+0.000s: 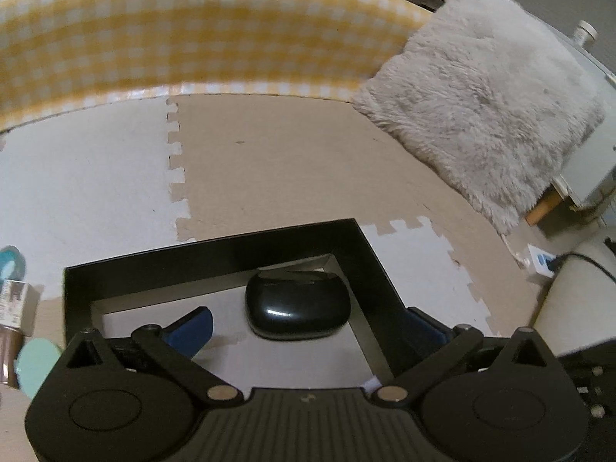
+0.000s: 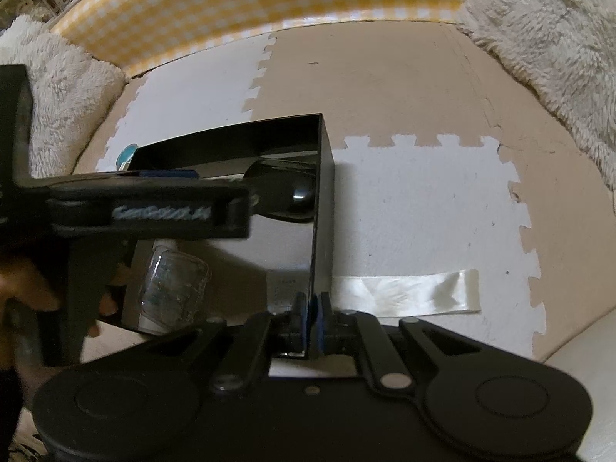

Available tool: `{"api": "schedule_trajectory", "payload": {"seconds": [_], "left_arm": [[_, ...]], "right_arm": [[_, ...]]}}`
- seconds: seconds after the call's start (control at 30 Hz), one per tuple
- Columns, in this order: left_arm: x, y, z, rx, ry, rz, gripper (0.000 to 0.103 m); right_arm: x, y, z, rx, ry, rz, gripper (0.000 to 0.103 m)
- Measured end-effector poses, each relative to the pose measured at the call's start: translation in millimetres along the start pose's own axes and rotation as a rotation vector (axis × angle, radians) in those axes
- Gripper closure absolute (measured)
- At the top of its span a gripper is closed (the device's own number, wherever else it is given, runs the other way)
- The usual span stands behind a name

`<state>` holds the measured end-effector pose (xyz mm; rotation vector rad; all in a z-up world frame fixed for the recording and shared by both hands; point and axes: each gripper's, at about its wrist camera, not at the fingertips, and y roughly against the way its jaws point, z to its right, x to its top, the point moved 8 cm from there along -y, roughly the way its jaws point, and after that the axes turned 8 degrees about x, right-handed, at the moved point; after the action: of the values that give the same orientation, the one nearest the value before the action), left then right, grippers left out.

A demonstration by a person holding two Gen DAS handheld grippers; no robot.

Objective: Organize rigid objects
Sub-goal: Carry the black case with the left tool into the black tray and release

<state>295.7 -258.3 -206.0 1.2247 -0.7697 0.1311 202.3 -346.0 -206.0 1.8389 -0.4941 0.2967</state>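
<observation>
A black open box (image 1: 348, 246) stands on the foam floor mat. A glossy black oval case (image 1: 296, 304) lies inside it near the far right corner; it also shows in the right wrist view (image 2: 298, 192). My left gripper (image 1: 304, 331) is open above the box, its blue fingers (image 1: 192, 327) spread either side of the case. My right gripper (image 2: 312, 315) is shut on the box's near right wall (image 2: 321, 208). A clear plastic container (image 2: 173, 288) lies in the box near its front.
Puzzle foam mats in white and beige cover the floor. A yellow checked cloth (image 1: 173, 38) runs along the back. A fluffy grey cushion (image 1: 481, 115) lies at the right. A strip of tape (image 2: 408, 292) lies beside the box. Small items (image 1: 15, 308) lie left of the box.
</observation>
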Motion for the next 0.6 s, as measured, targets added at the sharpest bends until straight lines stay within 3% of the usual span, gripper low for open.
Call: {"api": "schedule_trajectory", "payload": {"seconds": [0.3,0.6], "left_arm": [[-11.0,38.0,-12.3,0.037,-0.051,0.011,0.0],[-17.0,83.0,-35.1,0.073,-0.089,0.085,0.0]], "right_arm": [[-0.1,0.1,0.9,0.004,0.004,0.0,0.097],[-0.6,-0.1,-0.7,0.0,0.021,0.001,0.097]]}}
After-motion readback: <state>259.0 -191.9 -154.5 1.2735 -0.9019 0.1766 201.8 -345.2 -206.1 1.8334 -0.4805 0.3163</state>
